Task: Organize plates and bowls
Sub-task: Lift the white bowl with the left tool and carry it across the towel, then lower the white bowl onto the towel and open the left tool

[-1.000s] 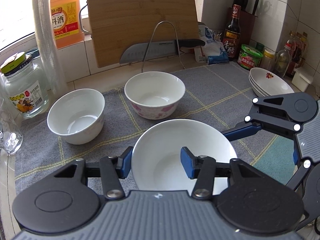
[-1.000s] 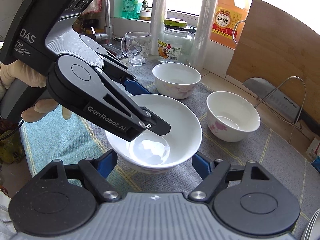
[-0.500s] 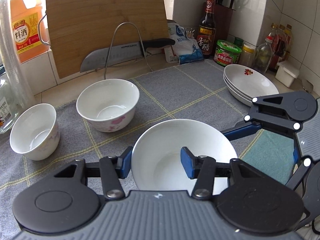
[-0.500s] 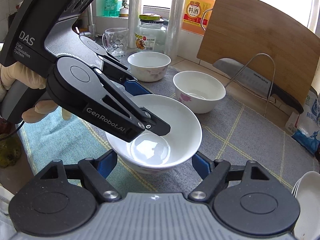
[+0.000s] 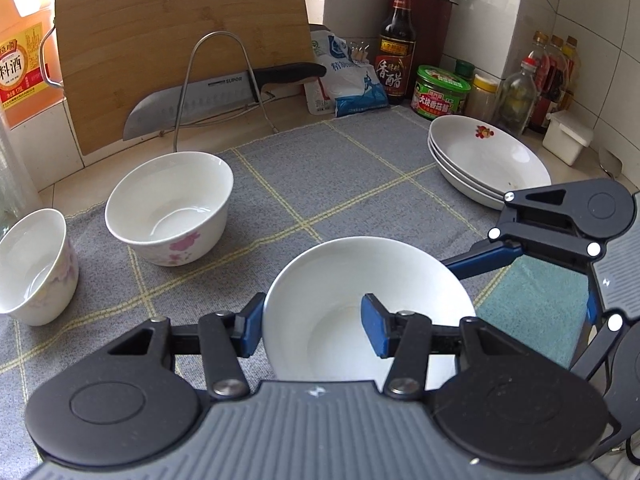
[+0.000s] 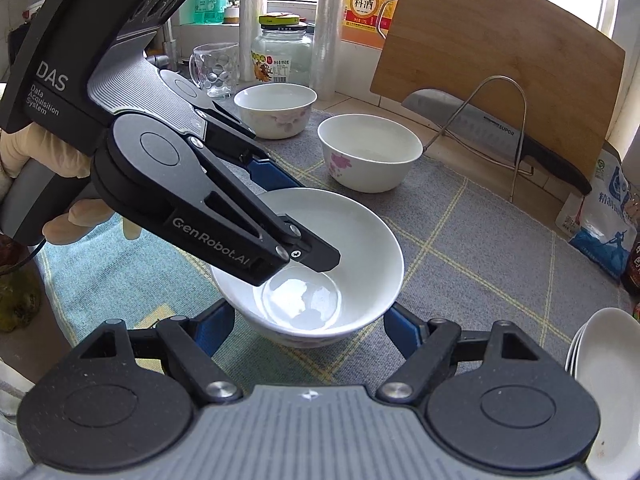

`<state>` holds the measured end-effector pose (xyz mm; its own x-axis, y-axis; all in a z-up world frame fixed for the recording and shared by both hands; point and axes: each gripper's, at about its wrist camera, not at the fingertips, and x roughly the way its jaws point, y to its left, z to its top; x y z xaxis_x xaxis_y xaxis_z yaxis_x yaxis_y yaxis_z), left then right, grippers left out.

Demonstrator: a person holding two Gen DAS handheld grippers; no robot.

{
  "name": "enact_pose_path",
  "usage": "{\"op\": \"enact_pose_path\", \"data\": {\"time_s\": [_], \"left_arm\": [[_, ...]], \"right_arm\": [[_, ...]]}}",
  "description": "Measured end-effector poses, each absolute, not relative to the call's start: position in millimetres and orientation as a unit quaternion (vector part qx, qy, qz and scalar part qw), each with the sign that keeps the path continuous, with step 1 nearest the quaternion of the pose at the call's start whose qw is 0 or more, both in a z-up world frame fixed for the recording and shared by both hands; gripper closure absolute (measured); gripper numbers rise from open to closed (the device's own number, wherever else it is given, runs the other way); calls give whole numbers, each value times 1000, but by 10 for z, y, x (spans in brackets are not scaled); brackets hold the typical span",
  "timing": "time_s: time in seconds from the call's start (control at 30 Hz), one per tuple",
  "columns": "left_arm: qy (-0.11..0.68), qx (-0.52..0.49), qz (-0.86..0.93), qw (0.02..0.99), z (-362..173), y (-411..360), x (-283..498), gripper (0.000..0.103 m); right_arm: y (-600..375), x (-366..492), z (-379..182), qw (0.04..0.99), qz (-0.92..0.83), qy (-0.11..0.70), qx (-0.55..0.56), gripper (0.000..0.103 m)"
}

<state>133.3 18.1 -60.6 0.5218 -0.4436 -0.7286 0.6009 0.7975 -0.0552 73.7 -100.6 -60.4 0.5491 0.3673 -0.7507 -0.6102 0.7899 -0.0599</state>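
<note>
- White and glossy, the wide bowl [image 5: 372, 300] sits between our grippers over the grey checked mat [image 5: 340, 168]; only a sheen shows in its bottom, seen best from the right wrist.
- Our left gripper [image 5: 312, 328] is clamped on the bowl's near rim, one blue pad outside the wall and one inside.
- Our right gripper [image 6: 308, 324] has its fingers spread wide, one on either side of the bowl's base; we cannot tell whether they touch it.
- Two smaller bowls stand on the mat: the flowered bowl [image 5: 170, 208] and, well to its left, a second small bowl [image 5: 34, 266]. Both look empty.
- A stack of plates [image 5: 490, 160] lies at the mat's far right corner, near the jars and bottles, the top one holding nothing but a red print.
- Between the held bowl and the plates, bare mat lies open; the teal cloth [image 5: 532, 308] borders it on the right.
- Only the right wrist shows the glass mug [image 6: 214, 70] and the lidded jar [image 6: 282, 56] behind the small bowls; only the left wrist shows the vinegar bottle [image 5: 398, 44] in the corner.
</note>
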Motion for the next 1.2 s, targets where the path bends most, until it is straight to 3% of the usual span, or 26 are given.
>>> {"op": "enact_pose_path", "data": {"time_s": [0.67, 0.7, 0.77, 0.8, 0.83, 1.2], "left_arm": [[398, 94, -300, 862, -687, 142, 1321, 53], [398, 95, -300, 862, -687, 135, 1316, 50], [398, 91, -305, 860, -692, 134, 1324, 37], [397, 88, -303, 862, -692, 132, 1316, 19], [392, 87, -300, 865, -683, 133, 1305, 9], [366, 86, -283, 882, -519, 278, 1302, 9]], "right_arm": [[-1026, 768, -666, 854, 289, 401, -158, 18], [-1022, 767, -665, 854, 289, 402, -159, 18], [-1013, 771, -662, 855, 287, 401, -160, 15], [-1008, 773, -658, 857, 284, 399, -161, 11], [-1005, 776, -656, 858, 283, 398, -160, 4], [-1121, 787, -465, 869, 293, 378, -130, 0]]}}
